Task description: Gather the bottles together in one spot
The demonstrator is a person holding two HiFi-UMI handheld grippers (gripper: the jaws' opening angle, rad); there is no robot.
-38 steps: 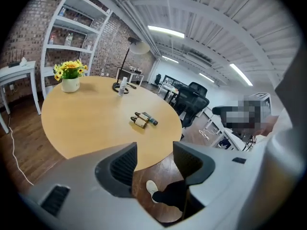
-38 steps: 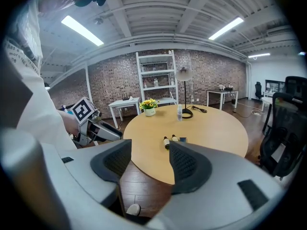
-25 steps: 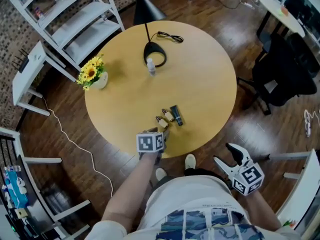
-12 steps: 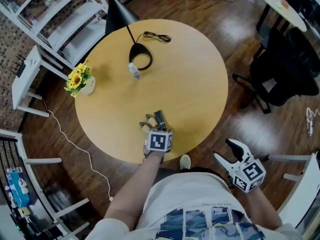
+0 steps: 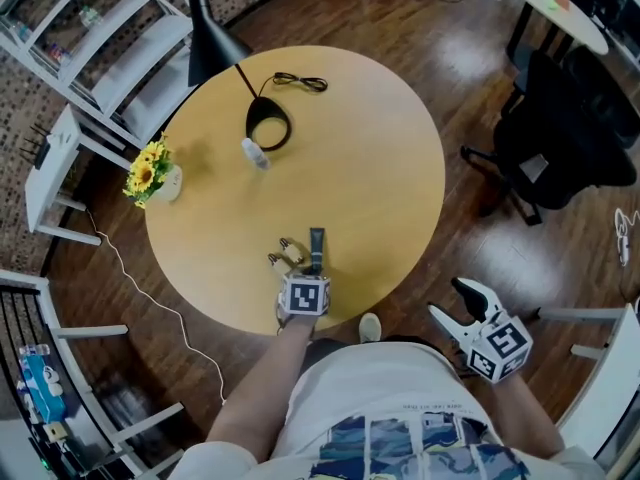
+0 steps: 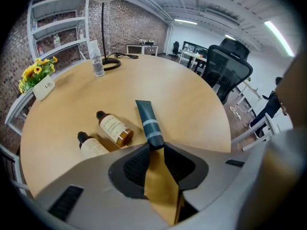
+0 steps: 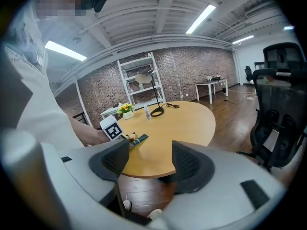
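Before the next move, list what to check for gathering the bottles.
1. Left gripper grips dark tube: ok. Its jaws have just closed on the tube's near end.
2. Two amber bottles grouped: ok. They lie side by side just left of the tube.
3. Clear bottle with the group: not ok. It stands far across the table, near the lamp.
4. Right gripper free: ok. Its jaws are apart and empty, off the table's edge.
5. Grip firm enough to carry: cannot tell. Only the tube's end is pinched.
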